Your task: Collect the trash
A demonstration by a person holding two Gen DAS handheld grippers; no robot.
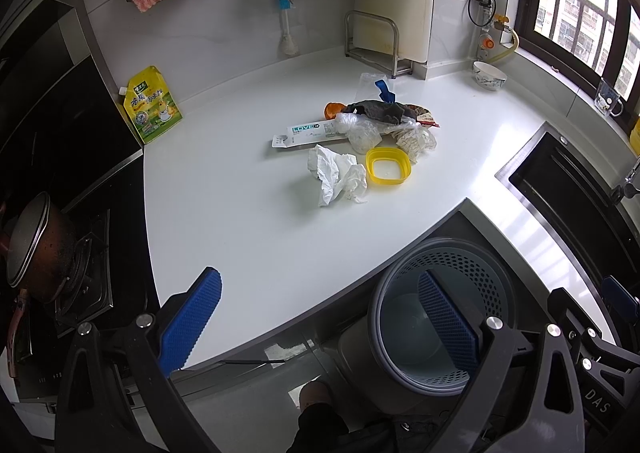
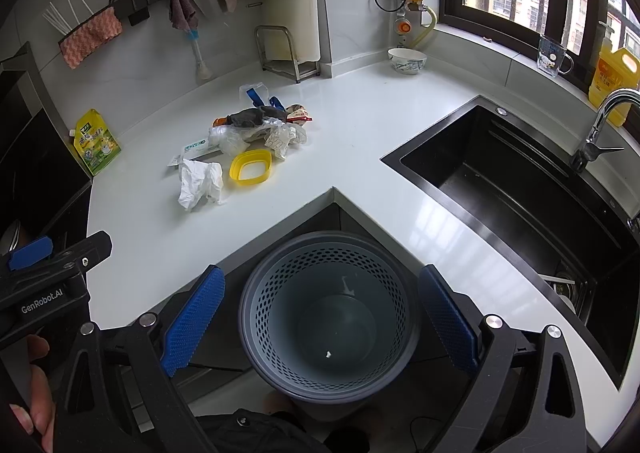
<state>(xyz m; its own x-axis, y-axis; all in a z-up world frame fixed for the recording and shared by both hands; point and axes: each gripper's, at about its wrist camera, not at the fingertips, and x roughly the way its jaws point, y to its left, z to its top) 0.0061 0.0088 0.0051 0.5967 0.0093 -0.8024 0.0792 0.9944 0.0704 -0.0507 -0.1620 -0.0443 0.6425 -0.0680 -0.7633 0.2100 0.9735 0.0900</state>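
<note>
Left gripper (image 1: 320, 317): your blue-padded jaws stand spread wide with nothing between them, held above the front edge of the white countertop (image 1: 248, 213).
Right gripper (image 2: 320, 317): your jaws here are spread just as wide and grip nothing; they hang directly over the bin.
Bin: the round grey perforated plastic waste basket (image 2: 280, 293) stands on the floor in the counter's inner corner; you can see a small white scrap (image 2: 328, 353) on its bottom.
Nearest trash: a crumpled white tissue (image 1: 336, 177) lies on the counter, just beside a yellow square plastic lid ring (image 1: 388, 165).
Pile behind: a flattened white toothpaste box (image 1: 306, 132), a clear crinkled plastic bag (image 1: 362, 133), a dark grey rag (image 1: 378, 109), an orange cap (image 1: 334, 109) and a printed paper wrapper (image 1: 416, 141) sit bunched together, touching one another.
Left of the pile: a yellow-green stand-up pouch (image 1: 152, 105) leans by the wall, well apart from the trash.
Right side: a black sink (image 2: 520, 189) is set into the counter, and a white patterned bowl (image 2: 407, 60) sits near the window.
</note>
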